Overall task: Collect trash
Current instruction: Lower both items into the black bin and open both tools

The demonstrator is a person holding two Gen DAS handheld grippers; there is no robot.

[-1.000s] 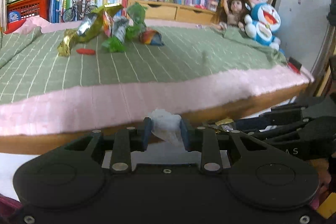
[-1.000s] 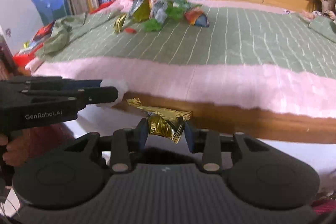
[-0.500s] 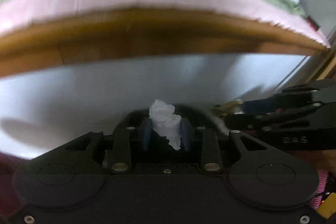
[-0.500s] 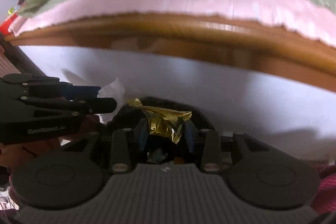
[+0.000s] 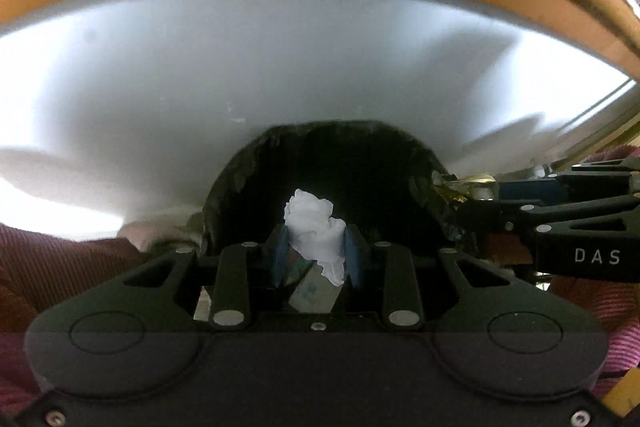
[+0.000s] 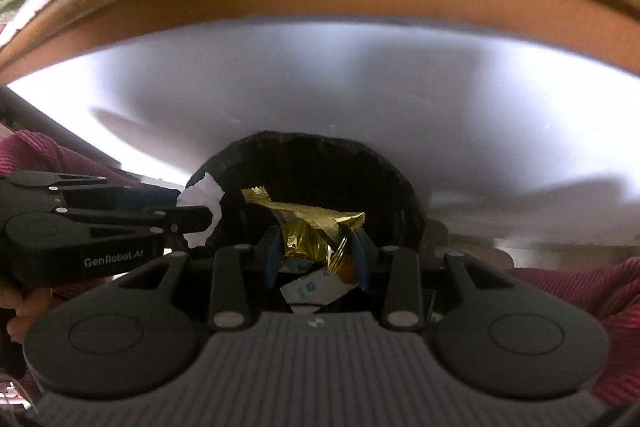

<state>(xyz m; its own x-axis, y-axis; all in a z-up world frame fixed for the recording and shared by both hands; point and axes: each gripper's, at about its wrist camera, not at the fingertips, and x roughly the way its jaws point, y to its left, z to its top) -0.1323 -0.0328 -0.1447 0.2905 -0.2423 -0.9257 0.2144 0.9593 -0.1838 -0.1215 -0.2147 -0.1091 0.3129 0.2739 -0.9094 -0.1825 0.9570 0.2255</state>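
tissue wad (image 5: 316, 227) pinched in my left gripper (image 5: 316, 255), over the black-lined bin (image 5: 328, 155); right gripper (image 6: 316, 251) just beside, clamped on gold wrapper (image 6: 312, 223), also above bin mouth; w/ trash inside.

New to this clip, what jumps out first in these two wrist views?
The crumpled white tissue wad pinched in the left hand-held gripper and the crinkled gold foil wrapper clamped in the right hand-held gripper. Both hang over the dark round mouth of the black-lined trash bin, low in each view, with scraps already inside.
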